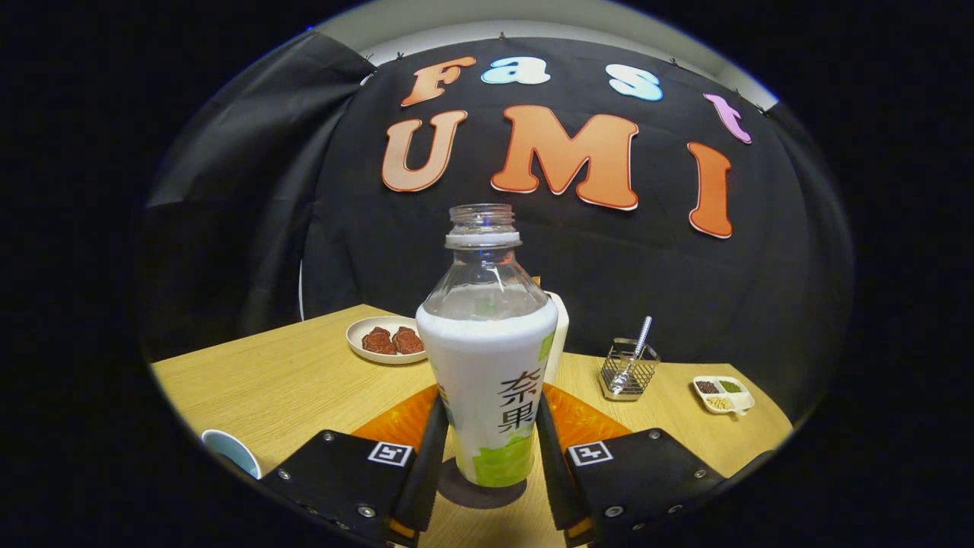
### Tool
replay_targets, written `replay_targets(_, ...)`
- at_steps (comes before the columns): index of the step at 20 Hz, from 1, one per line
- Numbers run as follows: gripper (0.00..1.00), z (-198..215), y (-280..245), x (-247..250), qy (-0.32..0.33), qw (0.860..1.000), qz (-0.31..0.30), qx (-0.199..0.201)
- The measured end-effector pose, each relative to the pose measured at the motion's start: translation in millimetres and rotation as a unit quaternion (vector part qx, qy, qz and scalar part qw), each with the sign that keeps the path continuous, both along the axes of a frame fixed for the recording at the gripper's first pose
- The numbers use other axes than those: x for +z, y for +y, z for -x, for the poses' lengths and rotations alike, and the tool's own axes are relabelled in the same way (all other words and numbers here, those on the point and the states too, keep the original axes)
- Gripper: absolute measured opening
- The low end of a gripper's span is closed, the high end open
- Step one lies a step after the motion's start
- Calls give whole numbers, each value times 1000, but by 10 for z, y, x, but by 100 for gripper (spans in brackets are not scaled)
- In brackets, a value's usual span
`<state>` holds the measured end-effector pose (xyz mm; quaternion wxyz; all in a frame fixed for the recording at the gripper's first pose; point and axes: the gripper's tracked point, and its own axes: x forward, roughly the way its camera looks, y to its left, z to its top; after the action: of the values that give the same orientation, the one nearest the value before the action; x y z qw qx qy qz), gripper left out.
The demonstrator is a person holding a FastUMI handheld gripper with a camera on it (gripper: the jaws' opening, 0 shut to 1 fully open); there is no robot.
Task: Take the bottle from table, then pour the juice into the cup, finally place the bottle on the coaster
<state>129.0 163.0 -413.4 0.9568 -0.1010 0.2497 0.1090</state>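
Pale wood table (pixel 289 380). Capless bottle (pixel 487 365) stands upright on a dark round coaster (pixel 479 491), between the fingers of the gripper (pixel 488 449); both fingers lie against its sides, clamped. Cup (pixel 228 450) sits off to the left, near the left finger. Beyond: plate (pixel 384 340) with brown pieces, wire holder (pixel 628 373) with spoon, small divided dish (pixel 723 394).

Black cloth (pixel 654 266) hangs as the back wall across the middle of my view and folds into a corner at the upper left. Along the top, above the cloth, I see a strip of pale wall (pixel 533 19). Below spreads a light wooden table (pixel 289 380), brightly lit.
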Motion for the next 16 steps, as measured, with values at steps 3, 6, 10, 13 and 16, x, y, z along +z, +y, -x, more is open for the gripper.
replay_targets(3, 60, 21, -10, -146, 22, 999, -28, -8)
replay_targets(6, 60, 41, -35, -255, 34, 999, -40, -13)
replay_targets(10, 60, 90, -78, -365, 49, 997, -54, -16)
replay_targets(13, 60, 114, -110, -418, 57, 996, -58, -22)
replay_targets(16, 60, 156, -76, -458, 62, 996, -60, -19)
